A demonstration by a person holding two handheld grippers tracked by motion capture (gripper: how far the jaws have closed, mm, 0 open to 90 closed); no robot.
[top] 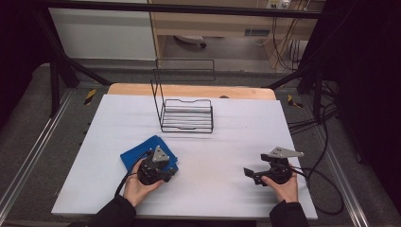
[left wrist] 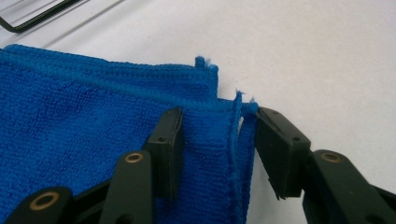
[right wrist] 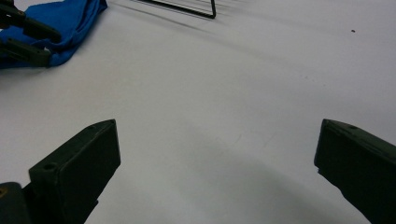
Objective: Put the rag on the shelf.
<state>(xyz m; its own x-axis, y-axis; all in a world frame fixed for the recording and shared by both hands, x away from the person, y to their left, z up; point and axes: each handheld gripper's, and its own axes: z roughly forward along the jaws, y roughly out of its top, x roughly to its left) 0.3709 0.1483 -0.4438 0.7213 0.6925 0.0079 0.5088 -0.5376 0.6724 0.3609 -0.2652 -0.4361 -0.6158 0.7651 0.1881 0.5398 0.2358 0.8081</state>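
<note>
No brand, label or legible writing is seen on any item. The blue cloth (top: pixel 142 153) lies folded on the white table (top: pixel 227 142), on the near-left side of the black wire rack (top: pixel 187 116) and well apart from it. The left gripper (left wrist: pixel 217 135) sits over the cloth's corner, jaws half open, one resting on the fabric and the other just outside its edge; a firm pinch cannot be confirmed. The right gripper (right wrist: pixel 217 168) rests to the near-right of the rack, jaws wide apart over bare table, holding nothing. Nothing obstructs the surface between cloth and rack.
</note>
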